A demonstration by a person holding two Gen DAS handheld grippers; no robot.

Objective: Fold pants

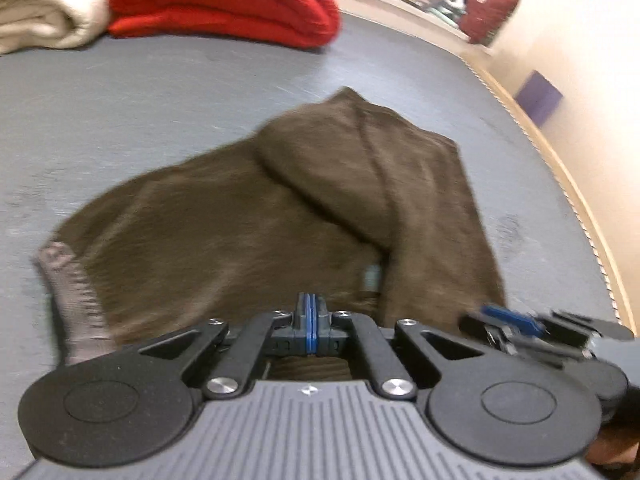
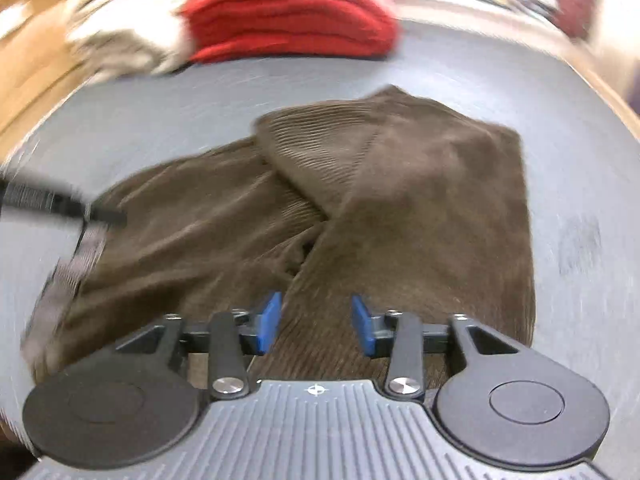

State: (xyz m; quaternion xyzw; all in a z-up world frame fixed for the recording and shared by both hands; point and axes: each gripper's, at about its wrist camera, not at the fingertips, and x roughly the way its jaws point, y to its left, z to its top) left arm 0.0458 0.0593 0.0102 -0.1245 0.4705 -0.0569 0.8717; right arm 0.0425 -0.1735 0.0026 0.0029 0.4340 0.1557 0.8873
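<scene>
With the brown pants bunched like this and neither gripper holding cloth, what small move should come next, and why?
Probably reopen the left gripper, whose jaws are shut on nothing, and take the near edge of the pants. The right gripper is open above the cloth and holds none. The pants lie loosely doubled, one layer crossing the other, grey waistband out to the left, so the fold looks unfinished.

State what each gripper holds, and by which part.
Nothing: the left gripper is shut empty, and the right gripper stands open above the brown pants.
</scene>
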